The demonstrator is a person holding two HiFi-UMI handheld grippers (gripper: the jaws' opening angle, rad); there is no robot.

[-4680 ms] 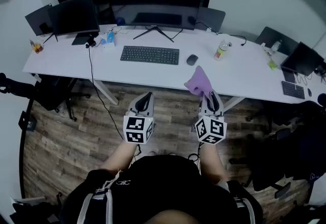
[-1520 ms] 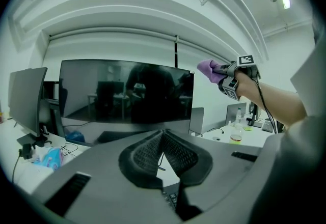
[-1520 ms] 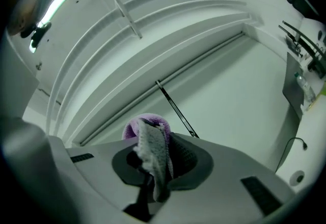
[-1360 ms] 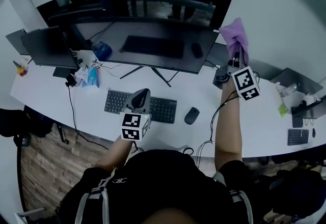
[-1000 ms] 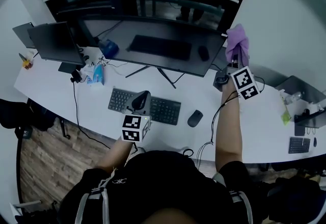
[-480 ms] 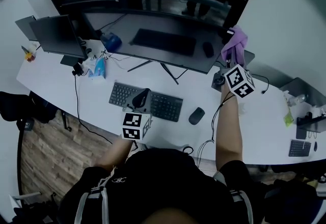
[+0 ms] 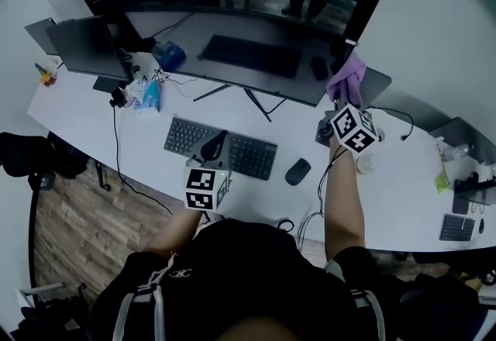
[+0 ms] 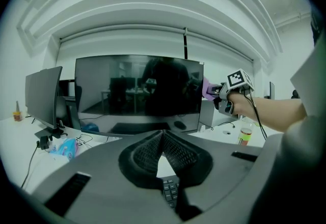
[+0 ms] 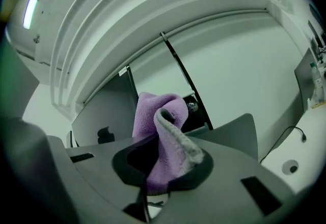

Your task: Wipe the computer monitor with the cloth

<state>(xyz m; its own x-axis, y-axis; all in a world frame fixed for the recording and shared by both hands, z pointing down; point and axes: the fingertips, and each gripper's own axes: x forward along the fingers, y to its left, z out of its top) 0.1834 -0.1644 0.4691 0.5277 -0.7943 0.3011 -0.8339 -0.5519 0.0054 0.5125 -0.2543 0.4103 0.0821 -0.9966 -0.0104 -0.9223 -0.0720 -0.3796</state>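
Right gripper (image 9: pixel 162 167): jaws clamped on the purple cloth (image 9: pixel 159 116). The cloth is pinched low between the jaws, and the rest stands up above them in a loose fold with a grey-looking edge curling over toward the right.

In the head view my right arm reaches forward across the worktop (image 7: pixel 101 138). The cloth is held up at the right edge of the big monitor (image 7: pixel 240 53), near its upper right corner. From the left gripper view the cloth sits right at that edge of the screen. I cannot tell whether it presses on the glass or is just beside it.

Left gripper (image 8: pixel 163 136): jaws closed, pad tips meeting, nothing between them. Only a small gap shows lower down, and keys are visible through it. This gripper hangs low over the keyboard (image 7: pixel 254 157), roughly at its middle, and points toward the monitor.

The monitor screen is dark and reflects the room. It stands on a splayed stand behind the keyboard.

Other things on the worktop:
- a mouse (image 7: pixel 297 171) just right of the keyboard
- a second, smaller monitor (image 7: pixel 81 45) off to the left, also dark
- a blue pack (image 7: pixel 149 95) among loose cables between the two screens
- a bottle (image 8: pixel 245 134) with a yellow label below my right forearm
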